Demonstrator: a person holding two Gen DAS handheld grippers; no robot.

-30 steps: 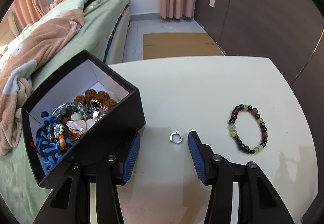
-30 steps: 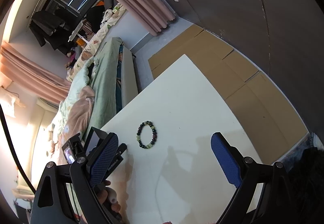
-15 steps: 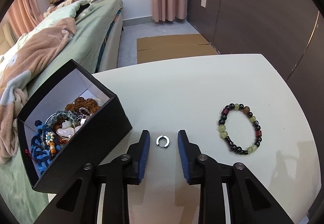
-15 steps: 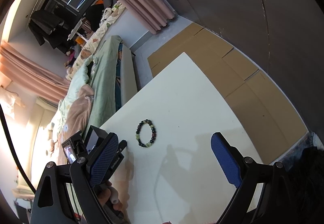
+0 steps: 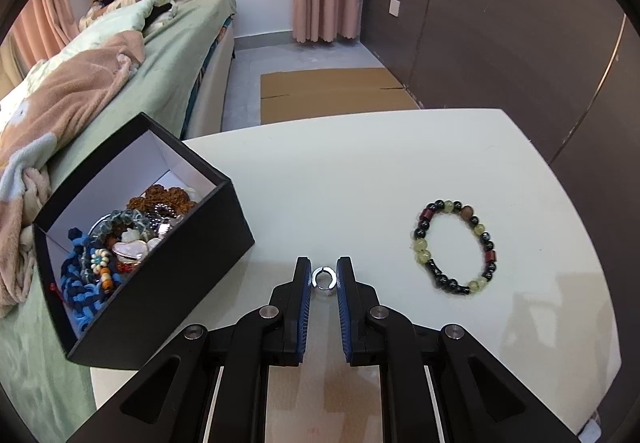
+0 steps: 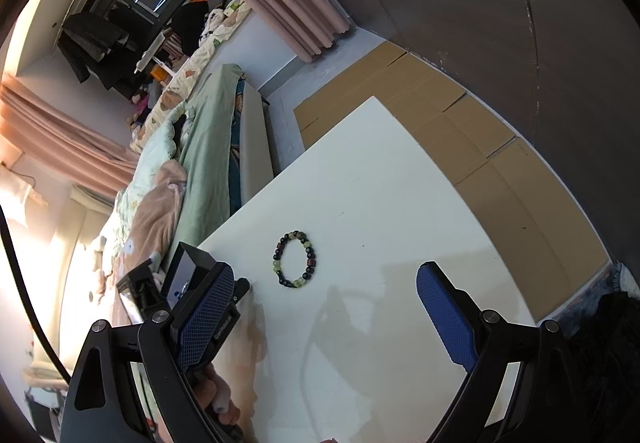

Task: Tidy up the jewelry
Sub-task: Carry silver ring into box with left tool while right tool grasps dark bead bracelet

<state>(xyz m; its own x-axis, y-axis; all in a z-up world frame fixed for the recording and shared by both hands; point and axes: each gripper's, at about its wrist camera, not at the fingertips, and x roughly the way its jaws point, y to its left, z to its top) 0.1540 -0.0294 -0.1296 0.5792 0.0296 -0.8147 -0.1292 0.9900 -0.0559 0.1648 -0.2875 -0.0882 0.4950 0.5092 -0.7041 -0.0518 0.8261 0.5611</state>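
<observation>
A small silver ring (image 5: 324, 277) sits between the blue pads of my left gripper (image 5: 324, 279), which is shut on it at the white table (image 5: 360, 183). A black jewelry box (image 5: 168, 275) with several bracelets and beads inside stands tilted just to the left. A beaded bracelet (image 5: 456, 246) of black, green and red beads lies flat to the right; it also shows in the right wrist view (image 6: 295, 259). My right gripper (image 6: 324, 311) is wide open and empty, above the table nearer than the bracelet.
A bed with green and tan blankets (image 5: 100, 91) runs along the table's left side. Flat cardboard (image 5: 332, 93) lies on the floor beyond the far edge. A dark wall (image 5: 520, 23) stands to the right.
My left gripper's jaws have closed from wide open onto the silver ring. The right gripper has stayed open and nearly still.
</observation>
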